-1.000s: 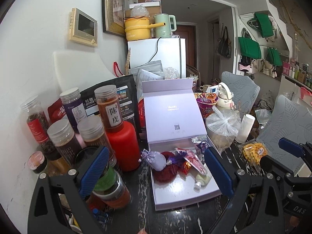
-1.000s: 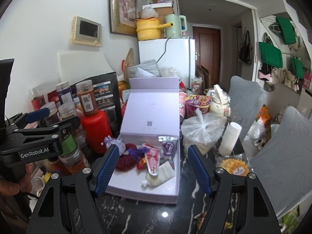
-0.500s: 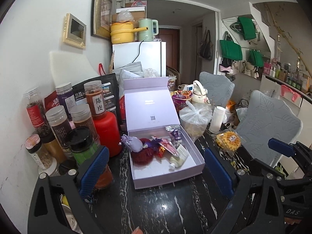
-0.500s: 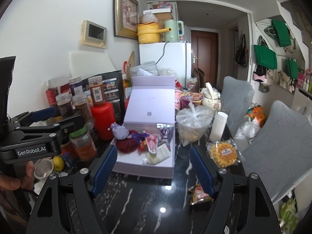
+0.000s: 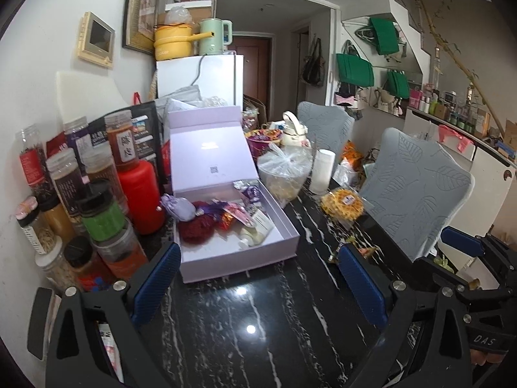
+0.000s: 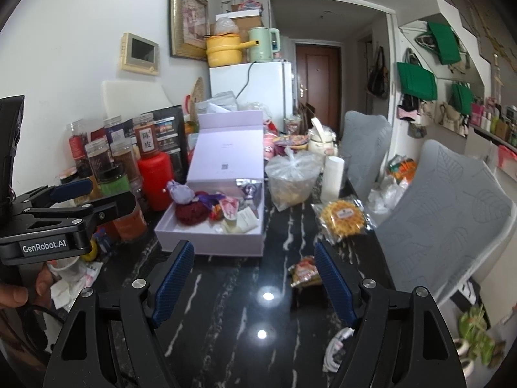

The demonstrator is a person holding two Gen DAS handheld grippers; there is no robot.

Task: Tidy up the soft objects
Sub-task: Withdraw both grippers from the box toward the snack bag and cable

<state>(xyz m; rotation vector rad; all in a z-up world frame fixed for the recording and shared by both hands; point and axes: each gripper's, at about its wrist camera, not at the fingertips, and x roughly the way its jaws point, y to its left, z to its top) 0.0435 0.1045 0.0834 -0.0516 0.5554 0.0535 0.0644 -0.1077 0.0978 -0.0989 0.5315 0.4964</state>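
An open lilac box stands on the black marble table, its lid upright. Inside lie a lilac pouch, a dark red knitted ball, some bright sachets and a cream tube. My left gripper is open and empty, back from the box's near wall. In the right wrist view the same box sits ahead, with the pouch and the red ball in it. My right gripper is open and empty, short of the box.
Spice jars and a red bottle crowd the table's left side against the wall. To the right of the box are a tied plastic bag, a yellow cookie packet and a snack packet. Grey chairs line the right edge.
Both grippers have drawn back from the box, which now looks smaller and farther off. More bare black tabletop shows in front of them. Both stay open and empty.
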